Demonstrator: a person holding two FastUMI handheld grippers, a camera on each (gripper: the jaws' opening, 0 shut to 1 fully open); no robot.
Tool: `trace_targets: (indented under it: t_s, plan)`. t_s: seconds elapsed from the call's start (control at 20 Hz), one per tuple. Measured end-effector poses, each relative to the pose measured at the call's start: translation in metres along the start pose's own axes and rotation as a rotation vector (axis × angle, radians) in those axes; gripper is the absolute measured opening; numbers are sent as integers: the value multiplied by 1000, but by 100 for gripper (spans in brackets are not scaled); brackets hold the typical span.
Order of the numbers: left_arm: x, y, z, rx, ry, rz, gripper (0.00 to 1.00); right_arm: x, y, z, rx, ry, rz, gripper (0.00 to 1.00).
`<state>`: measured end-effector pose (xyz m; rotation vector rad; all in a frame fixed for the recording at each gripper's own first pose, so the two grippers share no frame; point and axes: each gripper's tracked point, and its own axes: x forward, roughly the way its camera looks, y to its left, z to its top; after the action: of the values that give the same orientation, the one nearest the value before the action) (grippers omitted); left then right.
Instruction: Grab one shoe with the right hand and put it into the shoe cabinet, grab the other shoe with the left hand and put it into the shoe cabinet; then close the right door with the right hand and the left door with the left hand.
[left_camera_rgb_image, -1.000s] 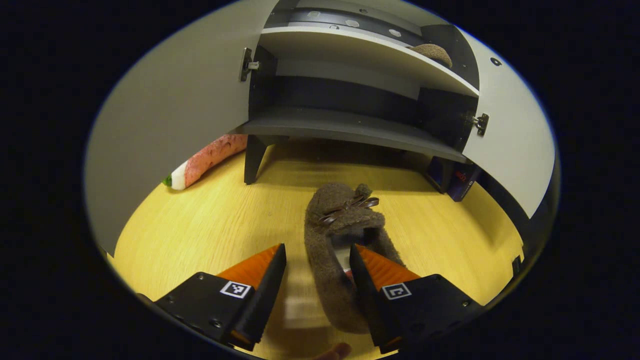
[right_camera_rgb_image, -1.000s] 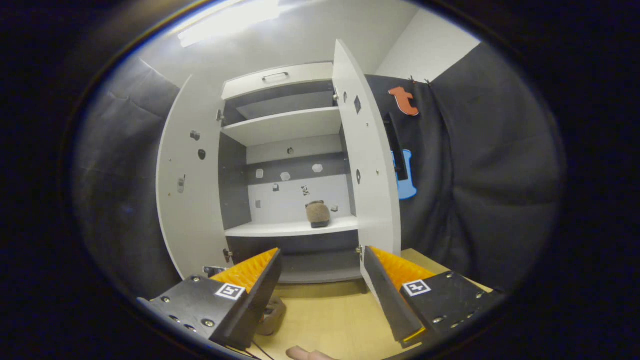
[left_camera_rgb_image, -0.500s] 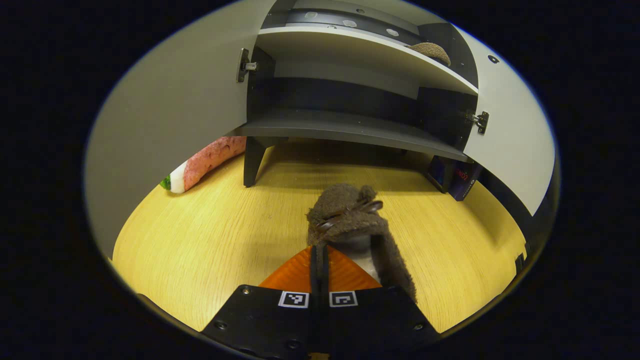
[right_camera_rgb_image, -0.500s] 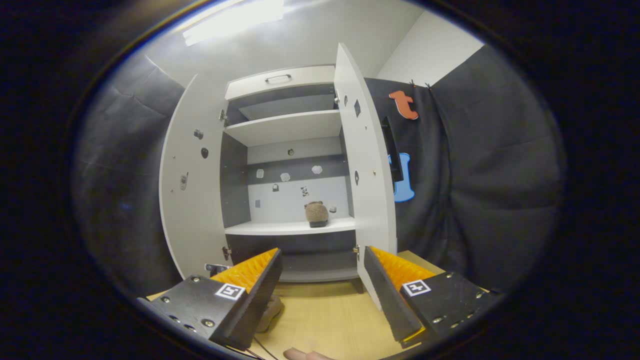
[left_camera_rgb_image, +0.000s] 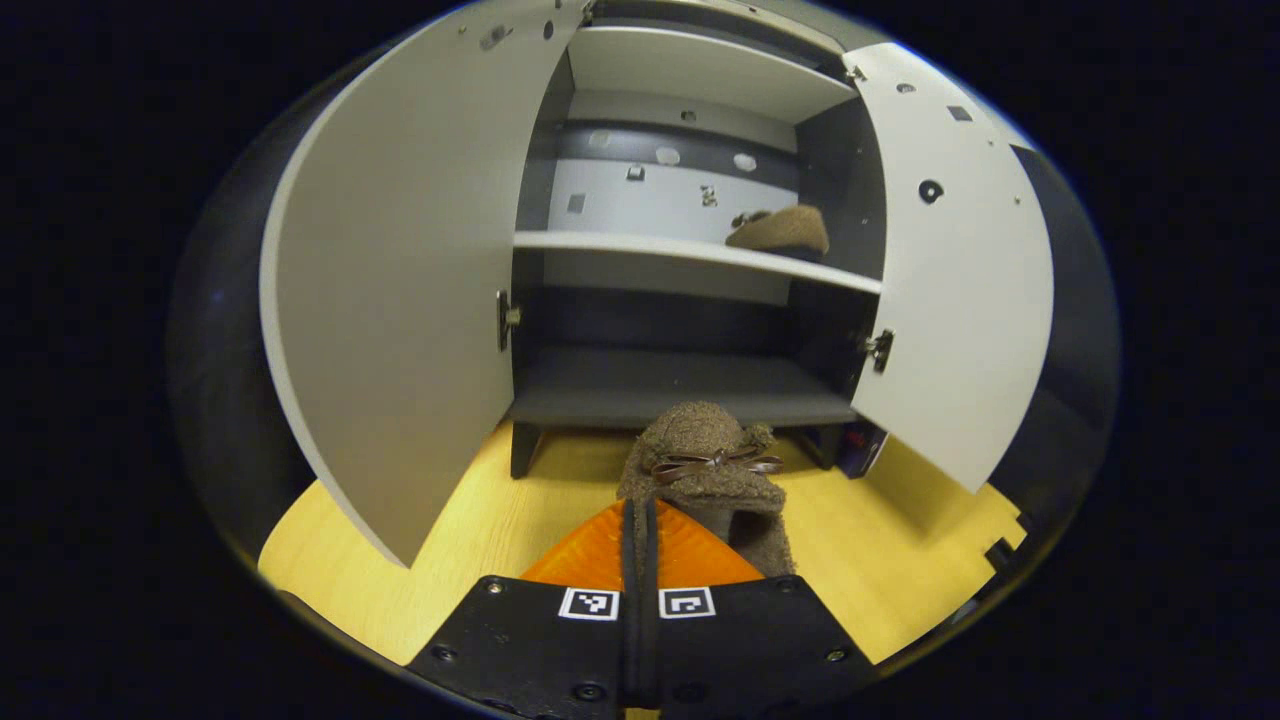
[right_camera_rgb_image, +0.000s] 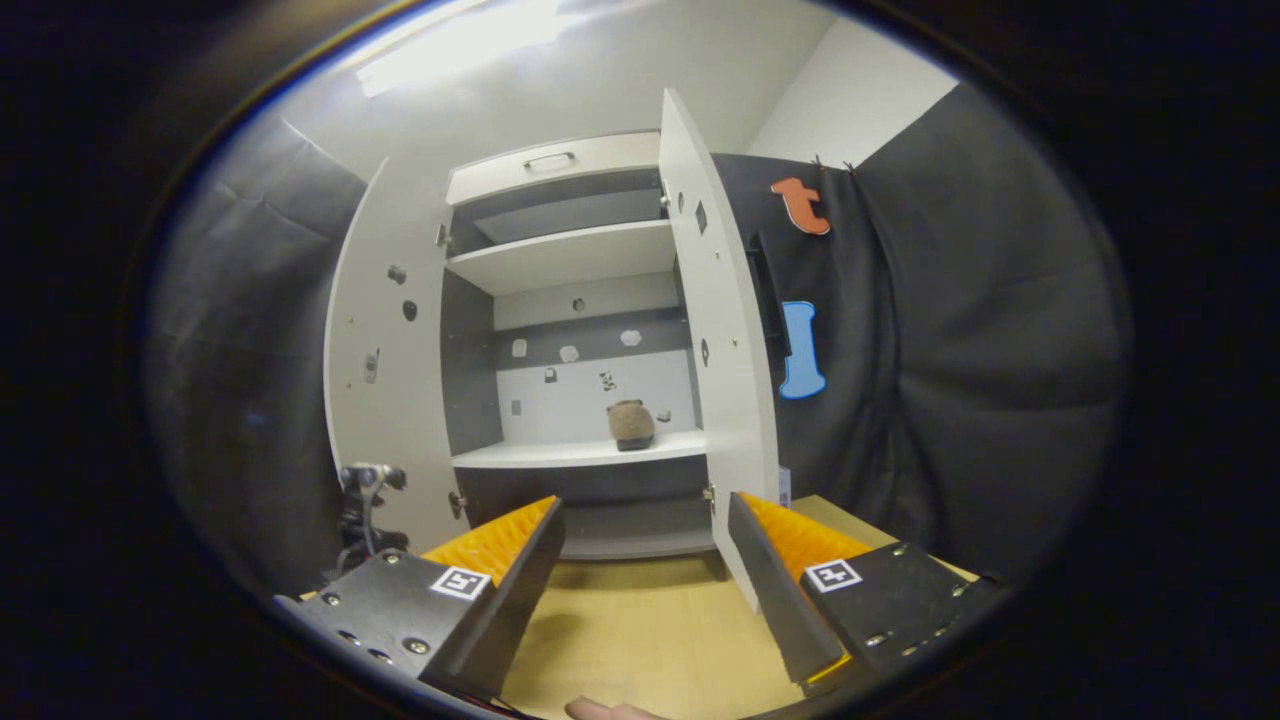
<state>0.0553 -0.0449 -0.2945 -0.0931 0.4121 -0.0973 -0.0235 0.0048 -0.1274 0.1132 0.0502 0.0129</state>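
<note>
In the left gripper view my left gripper (left_camera_rgb_image: 637, 520) is shut on the side wall of a fuzzy brown slipper (left_camera_rgb_image: 712, 465) with a small bow, held off the wooden floor in front of the cabinet's dark bottom shelf (left_camera_rgb_image: 680, 385). The other brown slipper (left_camera_rgb_image: 783, 230) lies at the right end of the white middle shelf (left_camera_rgb_image: 640, 248), also seen as the slipper (right_camera_rgb_image: 631, 424) in the right gripper view. Both white doors, left (left_camera_rgb_image: 390, 290) and right (left_camera_rgb_image: 955, 270), stand wide open. My right gripper (right_camera_rgb_image: 640, 545) is open, well back from the cabinet (right_camera_rgb_image: 570, 350), holding nothing.
Yellow wooden floor (left_camera_rgb_image: 880, 540) spreads before the cabinet. A small dark box (left_camera_rgb_image: 862, 450) stands by the cabinet's right leg. In the right gripper view the other gripper's top (right_camera_rgb_image: 362, 500) rises at lower left, and a fingertip (right_camera_rgb_image: 610, 710) shows at the bottom edge.
My left gripper closed on the slipper's side, then lifted it and tilted up toward the shelves. The right gripper stayed open and shifted only slightly.
</note>
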Motion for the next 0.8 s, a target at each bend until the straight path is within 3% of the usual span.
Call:
trace_targets:
  t_s: [0.4,0.8]
  plan:
    - [-52,-22,128,40,-240,-9,0,-5,-10,4,-18,-12,4,99]
    - [-6,-10,241,6,-377,64,0,-10,-10,17,5,-49,64,98]
